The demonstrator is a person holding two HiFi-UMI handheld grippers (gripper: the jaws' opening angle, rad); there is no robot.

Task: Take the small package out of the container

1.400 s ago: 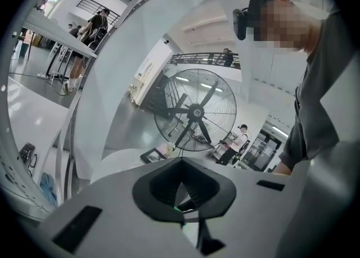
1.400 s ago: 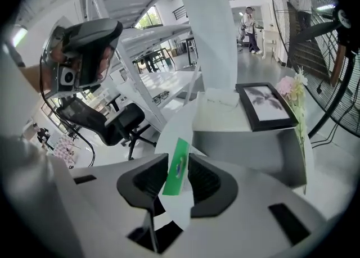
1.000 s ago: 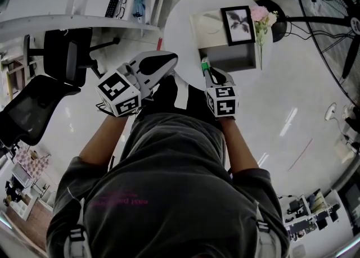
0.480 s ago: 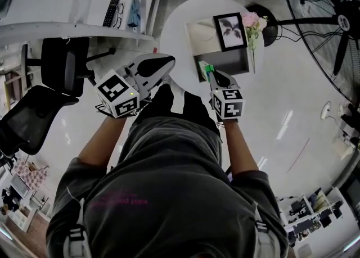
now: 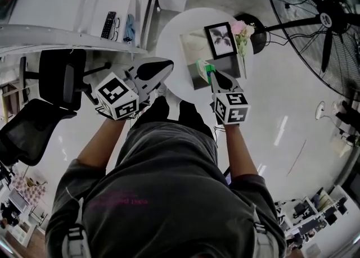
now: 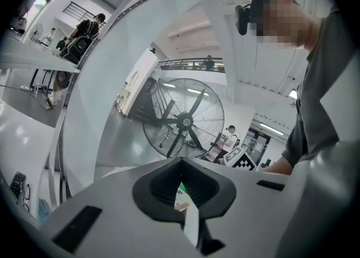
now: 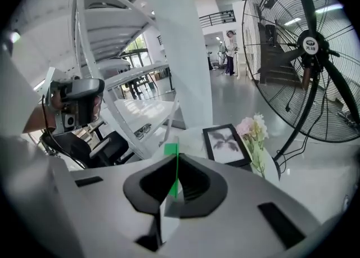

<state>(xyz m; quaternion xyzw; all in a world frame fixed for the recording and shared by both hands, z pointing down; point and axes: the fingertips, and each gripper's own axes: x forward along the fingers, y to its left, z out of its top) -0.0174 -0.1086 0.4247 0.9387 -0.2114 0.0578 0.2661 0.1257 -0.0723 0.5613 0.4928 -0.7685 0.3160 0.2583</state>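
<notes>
The right claw (image 5: 210, 73) is clamped tight on the small package (image 5: 203, 70), a thin, flat packet that is green at the top and white lower down. In the right gripper view the packet (image 7: 171, 155) stands on edge between the two pads, with its green end poking up past the tips of the right claw (image 7: 170, 186). From the head view, the package hangs over the near left corner of the grey container (image 5: 236, 74), which sits on a round white desk (image 5: 174, 37). From above I cannot tell how far the package is lifted off the container.

The left claw (image 5: 155, 69) is held off to the left of the desk. Its jaws are drawn together with only a thin slit between them and nothing gripped. The left gripper view shows the left claw (image 6: 184, 198) the same way, pointing out toward the room.

Behind the container a black picture frame (image 5: 220, 40) with a dark leaf print lies tilted, and just to its right stands a small bunch of pale pink flowers (image 5: 241, 29). A big black floor fan (image 5: 329, 12) stands beyond the desk on the right. On the left are black office chairs (image 5: 62, 77), and past them a long white shelf carrying a remote control (image 5: 108, 25).
</notes>
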